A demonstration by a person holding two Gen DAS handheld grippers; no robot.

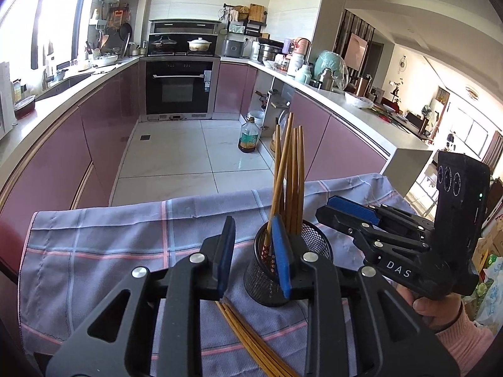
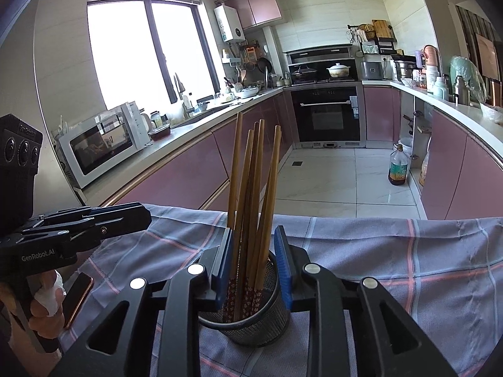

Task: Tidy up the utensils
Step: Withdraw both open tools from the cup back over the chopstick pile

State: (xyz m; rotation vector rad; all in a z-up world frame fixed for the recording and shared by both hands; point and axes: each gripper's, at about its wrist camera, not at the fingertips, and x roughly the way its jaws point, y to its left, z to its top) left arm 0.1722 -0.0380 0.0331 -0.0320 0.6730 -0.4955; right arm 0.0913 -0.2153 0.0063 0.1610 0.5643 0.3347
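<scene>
Left wrist view: the left gripper (image 1: 256, 257) is held wide open, its right finger (image 1: 281, 256) overlapping the rim of a black mesh holder (image 1: 267, 286) where five chopsticks (image 1: 294, 172) stand upright. Loose chopsticks (image 1: 251, 342) are seen lying on the checked cloth (image 1: 110, 251) below the fingers. From the right wrist, the right gripper (image 2: 253, 267) is seen parted around the standing chopsticks (image 2: 254, 188), not clamped. A pink-cabinet kitchen with oven (image 1: 179, 88) lies behind.
</scene>
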